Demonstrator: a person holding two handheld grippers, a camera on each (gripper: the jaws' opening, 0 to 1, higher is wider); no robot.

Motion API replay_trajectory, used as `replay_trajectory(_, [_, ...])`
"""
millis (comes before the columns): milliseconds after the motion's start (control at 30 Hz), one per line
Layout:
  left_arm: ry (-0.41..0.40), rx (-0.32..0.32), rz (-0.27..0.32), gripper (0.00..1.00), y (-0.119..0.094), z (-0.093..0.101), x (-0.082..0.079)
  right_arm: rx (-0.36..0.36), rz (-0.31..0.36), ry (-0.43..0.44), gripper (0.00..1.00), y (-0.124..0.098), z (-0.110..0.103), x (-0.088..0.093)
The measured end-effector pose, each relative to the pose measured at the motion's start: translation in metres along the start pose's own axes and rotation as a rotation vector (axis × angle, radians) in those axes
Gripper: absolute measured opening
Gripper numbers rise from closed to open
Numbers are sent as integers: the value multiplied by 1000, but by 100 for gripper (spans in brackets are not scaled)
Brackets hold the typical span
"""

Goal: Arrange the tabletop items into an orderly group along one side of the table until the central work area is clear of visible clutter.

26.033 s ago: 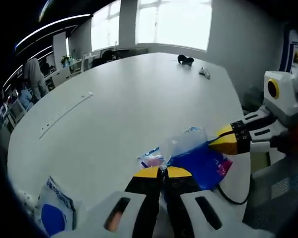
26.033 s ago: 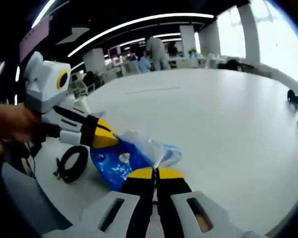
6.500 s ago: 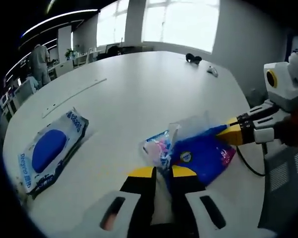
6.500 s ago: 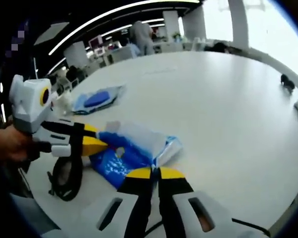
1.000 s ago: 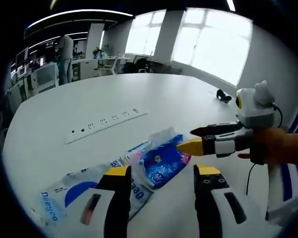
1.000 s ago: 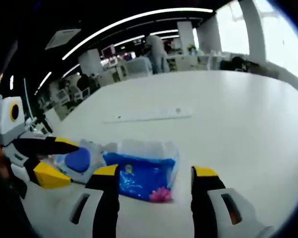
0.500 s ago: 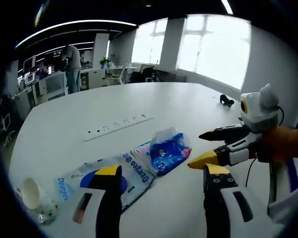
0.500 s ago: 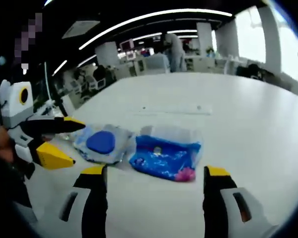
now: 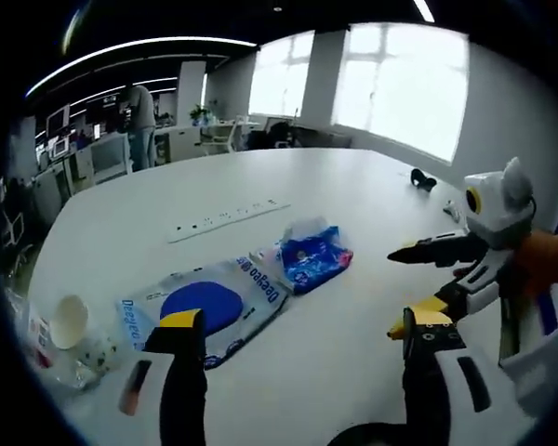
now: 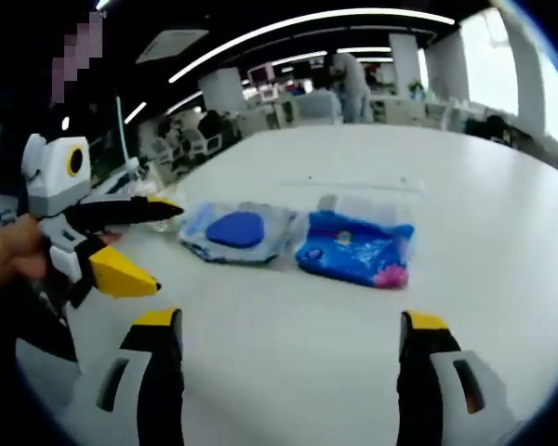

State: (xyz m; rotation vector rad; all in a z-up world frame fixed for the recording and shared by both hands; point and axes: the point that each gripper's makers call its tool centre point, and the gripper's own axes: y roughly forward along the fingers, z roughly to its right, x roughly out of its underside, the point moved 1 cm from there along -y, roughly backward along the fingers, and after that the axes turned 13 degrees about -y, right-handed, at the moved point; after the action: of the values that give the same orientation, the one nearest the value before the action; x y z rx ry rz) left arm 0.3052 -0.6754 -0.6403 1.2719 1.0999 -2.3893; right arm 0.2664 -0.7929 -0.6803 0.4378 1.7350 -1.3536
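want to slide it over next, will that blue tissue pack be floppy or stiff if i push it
Likely floppy: the blue tissue pack shows crinkled, loose film, so it may bunch. Probably light, and lying flat on the table, so unlikely to roll.

Wipes pack [image 9: 205,307] flat on table [image 9: 288,186], just left of tissue pack [image 9: 312,260], edges close | paper cup [image 9: 71,321] nearer, at left table edge | power strip [image 9: 228,220] beyond both packs | small dark item [image 9: 422,177] far right.
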Motion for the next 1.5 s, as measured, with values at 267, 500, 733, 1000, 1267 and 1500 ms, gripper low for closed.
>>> replay_trajectory(267, [15, -19, -29, 90, -19, -8, 20, -49, -43, -68, 99, -9, -28, 16])
replay_trajectory(500, [31, -35, -39, 91, -38, -8, 42, -92, -65, -90, 100, -15, -55, 33])
replay_trajectory(733, [89, -60, -96, 92, -48, -13, 76, -117, -86, -94, 100, -21, -79, 49])
replay_trajectory(1000, [95, -68, -123, 94, -53, -16, 95, -140, -98, -115, 100, -21, -99, 57])
replay_trajectory(1267, [95, -82, -131, 99, -58, -16, 108, -180, -119, -124, 100, -15, -121, 63])
replay_trajectory(1500, [120, -107, -143, 99, -66, -22, 117, -170, -151, -149, 100, -11, -128, 70])
